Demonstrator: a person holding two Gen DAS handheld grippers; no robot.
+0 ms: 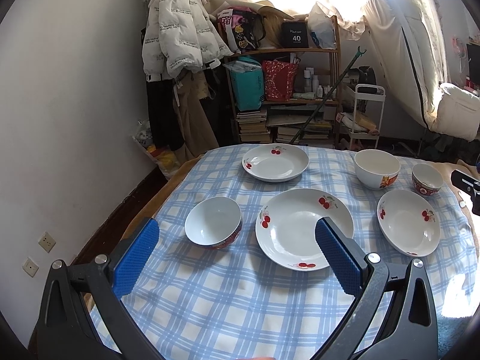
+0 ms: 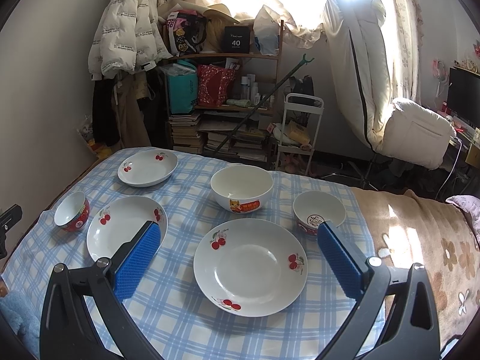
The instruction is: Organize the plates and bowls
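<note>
Between the spread blue pads of the left gripper (image 1: 237, 228) sits a small white bowl with red outer band (image 1: 213, 225); its right pad overlaps a white cherry-print plate (image 1: 288, 228). Right gripper (image 2: 238, 234), jaws wide apart and empty, frames another cherry-print plate (image 2: 250, 267). Ahead: a large white bowl with orange cat label (image 2: 241, 191), 1 plate far left (image 2: 147, 168). All rest on blue-checked cloth (image 2: 186, 315).

In the left wrist view a blue ribbed jaw pad hides the near right rim of the large white cherry-printed plate (image 1: 288, 228), and the right gripper (image 1: 468, 186) is cut off by the right edge.
</note>
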